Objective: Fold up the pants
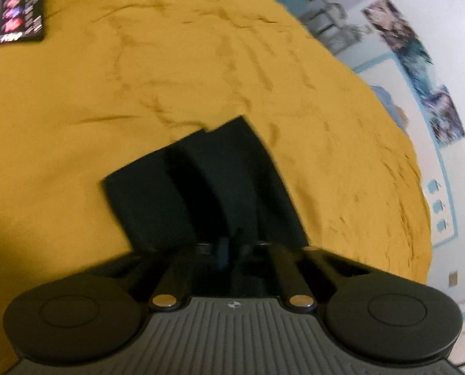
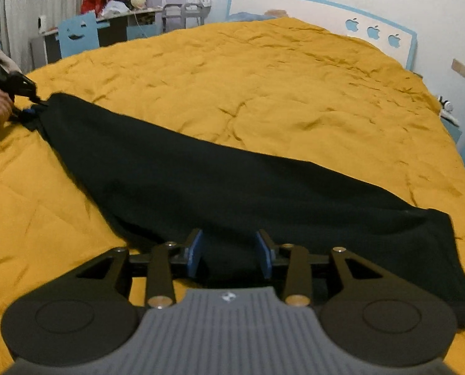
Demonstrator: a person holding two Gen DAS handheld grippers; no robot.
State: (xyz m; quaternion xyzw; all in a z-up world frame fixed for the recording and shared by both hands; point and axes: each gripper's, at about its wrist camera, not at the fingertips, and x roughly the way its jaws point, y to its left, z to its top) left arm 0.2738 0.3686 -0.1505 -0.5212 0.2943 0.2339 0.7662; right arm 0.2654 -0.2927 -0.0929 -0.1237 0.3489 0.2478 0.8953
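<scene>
Pants [image 2: 232, 187] lie stretched across the yellow quilt [image 2: 263, 78], left gripper [image 2: 37, 106] pinching one end, right gripper [image 2: 229, 253] spread over the other; clamp squarely before folding.

Yellow quilted bed [image 2: 263, 93], blue headboard [image 2: 326, 9], postered white wall [image 1: 413, 47].

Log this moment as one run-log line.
left hand-held gripper: shut on pants | right hand-held gripper: open over pants | bedspread: pants lying flat
</scene>
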